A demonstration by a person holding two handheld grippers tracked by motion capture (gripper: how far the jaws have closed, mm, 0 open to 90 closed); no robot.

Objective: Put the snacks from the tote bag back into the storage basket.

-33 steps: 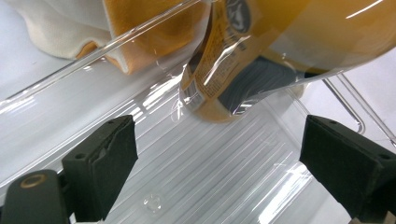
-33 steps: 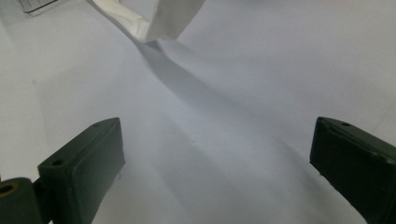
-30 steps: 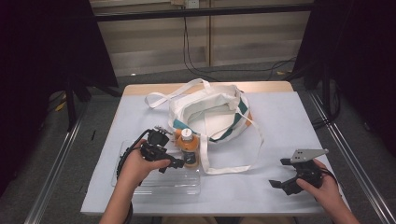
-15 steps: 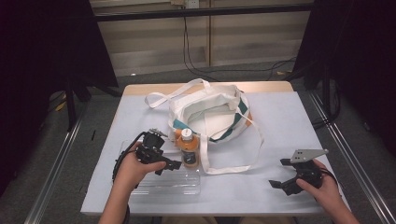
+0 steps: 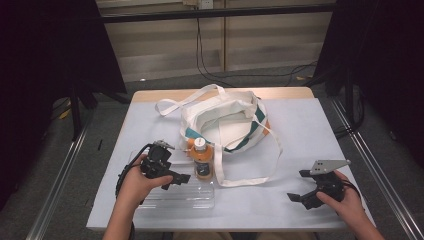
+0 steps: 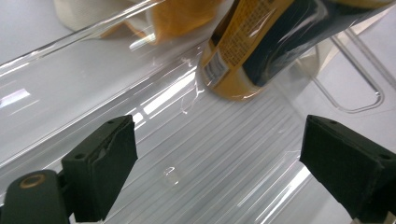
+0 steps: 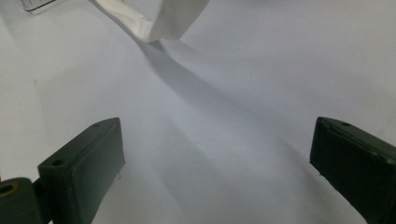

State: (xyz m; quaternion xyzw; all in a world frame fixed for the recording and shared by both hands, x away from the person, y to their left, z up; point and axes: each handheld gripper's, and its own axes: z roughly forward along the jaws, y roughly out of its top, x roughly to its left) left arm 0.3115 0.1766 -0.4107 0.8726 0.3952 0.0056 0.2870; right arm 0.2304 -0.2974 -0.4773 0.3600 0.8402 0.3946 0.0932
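The left gripper [image 5: 175, 176] hovers over the clear plastic tray [image 5: 170, 197] at the near left of the table [image 5: 310, 130], and its 2 jaws are spread wide with nothing between them. The bottle [image 5: 202, 159] with orange content, a white cap and a dark label stands upright at the far right corner of the tray, just to the right of this gripper and touching the near edge of the white tote bag [image 5: 225, 125]. In the left gripper view the bottle [image 6: 261, 46] is seen through the transparent wall of the tray [image 6: 154, 135], beyond the jaws and not between them. I judge that the step in hand is to take the bottle. To do it well, the gripper should move right and a little farther until the body of the bottle sits in the middle between the 2 jaws, and it should close on the labelled part and not on the cap, because a tall bottle can tip when it is pushed from only 1 side. The tray wall is low but hard to see, so the jaws should pass above it. The label has a yellow field with small dark print and a barcode-like patch, but the text is too blurred to read, and I can make out no brand. The right gripper [image 5: 303, 187] rests at the near right of the table, well apart from the bottle, also with jaws spread and holding nothing; a bag strap [image 7: 154, 21] lies beyond it.
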